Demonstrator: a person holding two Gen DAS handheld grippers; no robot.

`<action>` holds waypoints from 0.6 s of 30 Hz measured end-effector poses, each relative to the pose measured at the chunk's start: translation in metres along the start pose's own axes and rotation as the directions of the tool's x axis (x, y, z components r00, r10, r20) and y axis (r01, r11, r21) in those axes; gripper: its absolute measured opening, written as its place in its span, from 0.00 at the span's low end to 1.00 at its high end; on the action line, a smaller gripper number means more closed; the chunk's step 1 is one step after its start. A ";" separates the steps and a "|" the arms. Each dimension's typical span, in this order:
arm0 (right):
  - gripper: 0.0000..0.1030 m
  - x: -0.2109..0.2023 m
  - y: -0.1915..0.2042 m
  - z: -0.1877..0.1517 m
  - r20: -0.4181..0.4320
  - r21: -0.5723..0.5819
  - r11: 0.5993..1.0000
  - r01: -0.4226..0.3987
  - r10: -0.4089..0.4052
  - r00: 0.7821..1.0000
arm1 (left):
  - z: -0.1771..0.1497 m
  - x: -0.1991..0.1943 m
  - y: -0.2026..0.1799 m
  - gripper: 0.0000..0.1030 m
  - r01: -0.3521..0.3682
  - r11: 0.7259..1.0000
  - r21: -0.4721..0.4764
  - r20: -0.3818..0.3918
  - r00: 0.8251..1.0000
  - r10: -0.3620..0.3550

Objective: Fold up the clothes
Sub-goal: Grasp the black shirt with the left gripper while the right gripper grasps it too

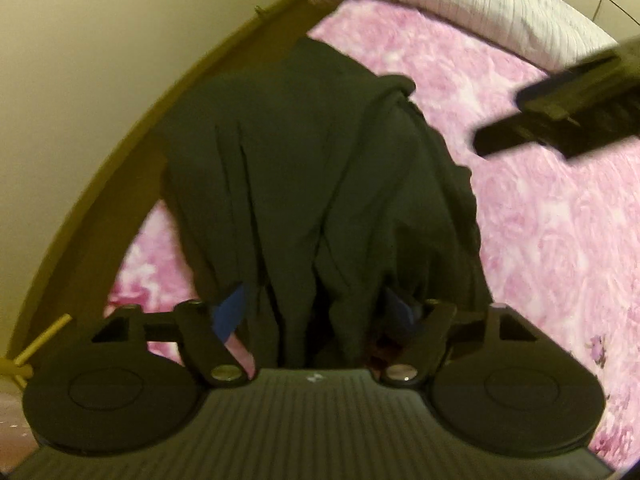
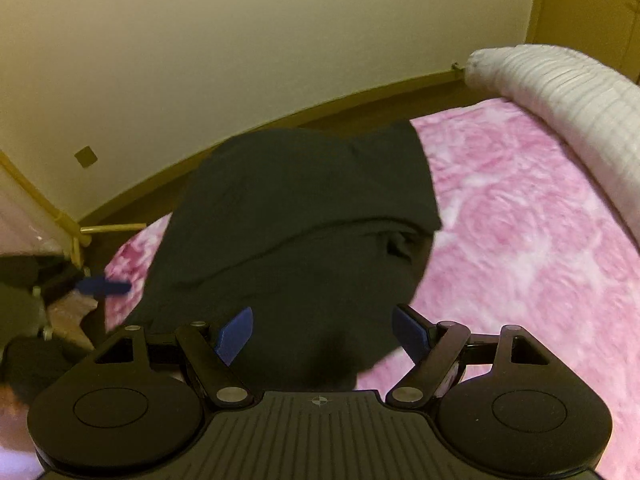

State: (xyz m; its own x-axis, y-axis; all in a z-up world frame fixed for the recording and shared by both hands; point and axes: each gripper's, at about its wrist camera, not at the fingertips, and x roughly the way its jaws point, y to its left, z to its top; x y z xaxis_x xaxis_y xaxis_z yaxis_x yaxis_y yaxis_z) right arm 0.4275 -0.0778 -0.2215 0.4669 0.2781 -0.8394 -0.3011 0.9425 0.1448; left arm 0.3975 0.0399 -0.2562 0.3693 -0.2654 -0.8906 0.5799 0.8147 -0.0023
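A black garment [image 1: 320, 184] lies bunched across the pink bedspread [image 1: 552, 240], filling mid-frame. The left gripper [image 1: 316, 312] has fabric gathered between its jaws; whether they pinch it is unclear. The right gripper [image 2: 324, 332] stands released above the cloth. A white pillow [image 2: 560, 100] sits upper right.

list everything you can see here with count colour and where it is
garment: one, black, bunched on the blanket near the bed's wall-side edge
blanket: one, pink floral, covering the bed
pillow: one, white ribbed, at the bed's far end
wall: one, cream, beyond the bed
wooden rack: one, light wood, by the bed's corner
left hand-held gripper: one, black with blue pads, garment between its fingers
right hand-held gripper: one, black with blue pads, open over the garment
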 end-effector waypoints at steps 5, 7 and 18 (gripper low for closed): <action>0.78 0.056 -0.004 0.026 -0.012 0.053 0.998 -0.035 0.035 0.999 | -0.004 0.005 0.004 0.20 0.041 0.999 0.010 0.046 0.998 -0.042; 0.78 0.076 -0.005 0.032 -0.029 0.088 0.995 -0.041 0.044 0.999 | -0.004 0.000 0.009 0.11 0.059 0.998 -0.010 0.063 0.996 -0.058; 0.03 0.019 -0.046 0.042 0.031 0.269 0.963 -0.007 -0.001 1.000 | 0.034 -0.065 -0.007 0.07 0.183 0.975 0.127 0.231 0.950 -0.208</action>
State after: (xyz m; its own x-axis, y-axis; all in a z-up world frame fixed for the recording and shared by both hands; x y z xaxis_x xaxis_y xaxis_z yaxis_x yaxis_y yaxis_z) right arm 0.4853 -0.1086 -0.2217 0.4925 0.2828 -0.8231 -0.0695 0.9555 0.2867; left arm 0.3943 0.0338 -0.1831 0.3979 -0.5409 -0.7410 0.7250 0.6803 -0.1074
